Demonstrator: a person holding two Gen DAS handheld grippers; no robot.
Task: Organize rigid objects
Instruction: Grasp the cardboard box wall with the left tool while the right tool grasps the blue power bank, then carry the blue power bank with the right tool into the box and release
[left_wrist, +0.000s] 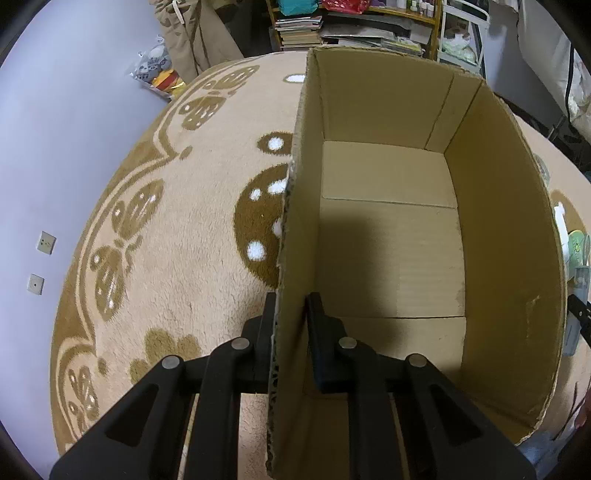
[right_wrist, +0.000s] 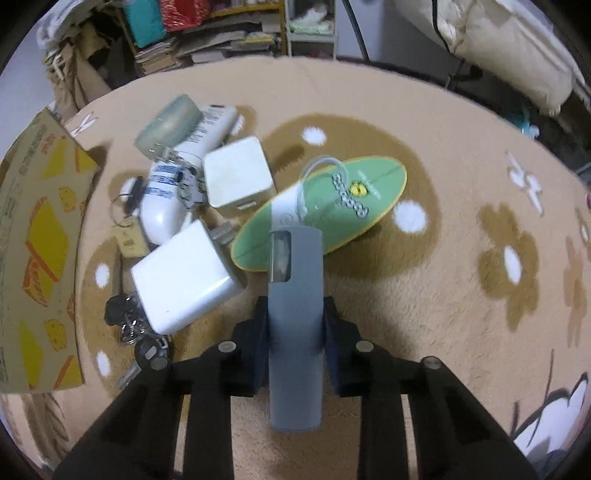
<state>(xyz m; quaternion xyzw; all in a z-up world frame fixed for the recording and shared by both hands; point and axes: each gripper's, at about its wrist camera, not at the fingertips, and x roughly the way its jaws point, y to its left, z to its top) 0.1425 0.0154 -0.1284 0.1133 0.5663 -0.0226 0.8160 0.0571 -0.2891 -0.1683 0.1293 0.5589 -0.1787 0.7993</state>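
Two grippers share the work: the left gripper pinches the empty box wall, probably steadying it, while the right gripper clamps a grey tube above the rug, clutter beside.

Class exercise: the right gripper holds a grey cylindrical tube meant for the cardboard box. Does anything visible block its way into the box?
Nothing visible does. The right gripper holds the grey cylindrical tube clear above the beige patterned carpet. The open brown cardboard box, whose wall the left gripper pinches, has no lid and shows a bare floor.
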